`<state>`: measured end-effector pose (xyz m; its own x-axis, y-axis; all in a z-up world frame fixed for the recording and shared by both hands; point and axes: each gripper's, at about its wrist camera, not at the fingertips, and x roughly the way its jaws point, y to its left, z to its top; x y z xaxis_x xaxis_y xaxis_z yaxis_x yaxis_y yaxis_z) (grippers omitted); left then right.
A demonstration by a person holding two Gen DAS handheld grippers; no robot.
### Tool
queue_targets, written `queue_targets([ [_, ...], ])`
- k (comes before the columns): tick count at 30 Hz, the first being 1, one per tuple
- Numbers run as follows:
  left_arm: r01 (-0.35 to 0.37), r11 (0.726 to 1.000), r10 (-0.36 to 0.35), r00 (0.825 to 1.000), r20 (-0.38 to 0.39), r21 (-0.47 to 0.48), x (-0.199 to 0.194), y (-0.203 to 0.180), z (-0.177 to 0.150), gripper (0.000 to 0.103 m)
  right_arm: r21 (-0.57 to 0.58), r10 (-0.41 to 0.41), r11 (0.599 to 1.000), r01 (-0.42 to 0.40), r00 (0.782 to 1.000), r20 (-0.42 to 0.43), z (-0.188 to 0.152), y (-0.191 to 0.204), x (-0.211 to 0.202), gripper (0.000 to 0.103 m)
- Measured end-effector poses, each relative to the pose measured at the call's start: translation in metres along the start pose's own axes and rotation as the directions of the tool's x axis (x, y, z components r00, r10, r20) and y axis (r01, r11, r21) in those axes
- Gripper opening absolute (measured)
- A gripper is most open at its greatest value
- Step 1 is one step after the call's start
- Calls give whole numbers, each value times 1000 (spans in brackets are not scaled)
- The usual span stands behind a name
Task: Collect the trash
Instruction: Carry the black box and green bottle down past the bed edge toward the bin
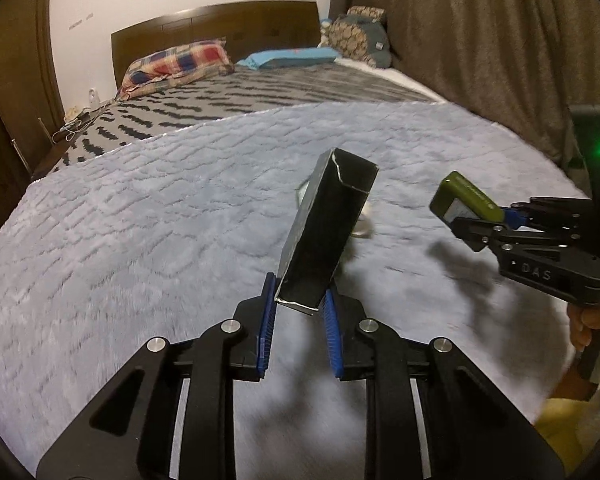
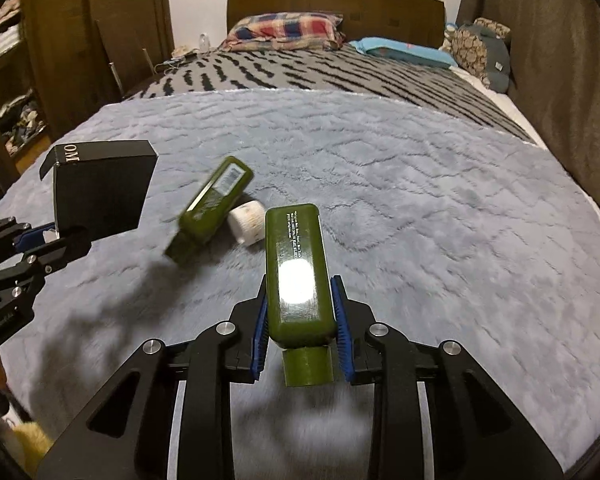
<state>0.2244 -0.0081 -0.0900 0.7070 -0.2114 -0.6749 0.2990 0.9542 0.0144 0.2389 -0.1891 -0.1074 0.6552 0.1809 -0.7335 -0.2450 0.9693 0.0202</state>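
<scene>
- My left gripper (image 1: 300, 300) had its jaws drawn in tight on the bottom corner of a black cardboard box (image 1: 328, 228), the blue pads pinching it by its narrow faces. The box stood up and tilted away from me, clear of the blanket.
- I judged that box light and hollow. The torn white edges and the loose top flap told me the card would crush or fold if squeezed harder, so the stiffer bottom corner seemed the right place to hold it. I could not see inside, so I could not say whether it held anything.
- My right gripper (image 2: 300, 312) was closed on a green plastic bottle (image 2: 298, 272), pads on its two flat sides low on the body, with the cap end pointing back toward me and the base away.
- The bottle's glossy face threw a hard glare, so I took it for slick, rigid plastic. A grip across the flat sides near the shoulder should keep it from twisting. Whether any liquid remained in it I could not tell.
- Farther out, a second green bottle (image 2: 212, 208) lay blurred on the grey plush blanket (image 2: 420, 200), just beside a small white roll (image 2: 247, 221) that looked soft and light.
- No bin or bag for the trash showed in either view.
</scene>
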Motion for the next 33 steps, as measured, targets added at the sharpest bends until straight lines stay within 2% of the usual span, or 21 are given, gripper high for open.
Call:
queue_targets([
  [8, 49, 999, -49, 997, 52, -13, -74, -28, -42, 21, -28, -8, 1000, 10, 997, 71, -41, 19, -78, 29],
  [15, 96, 995, -94, 994, 62, -37, -122, -50, -94, 20, 4, 43, 999, -44, 993, 107, -95, 35, -133, 29],
  [26, 120, 991, -121, 993, -5, -54, -152, -71, -173, 20, 82, 94, 992, -99, 994, 63, -173, 44, -152, 29],
  [33, 144, 988, -149, 985, -82, -57, -146, -84, -213, 20, 140, 109, 985, -104, 994, -32, -224, 41, -141, 29],
])
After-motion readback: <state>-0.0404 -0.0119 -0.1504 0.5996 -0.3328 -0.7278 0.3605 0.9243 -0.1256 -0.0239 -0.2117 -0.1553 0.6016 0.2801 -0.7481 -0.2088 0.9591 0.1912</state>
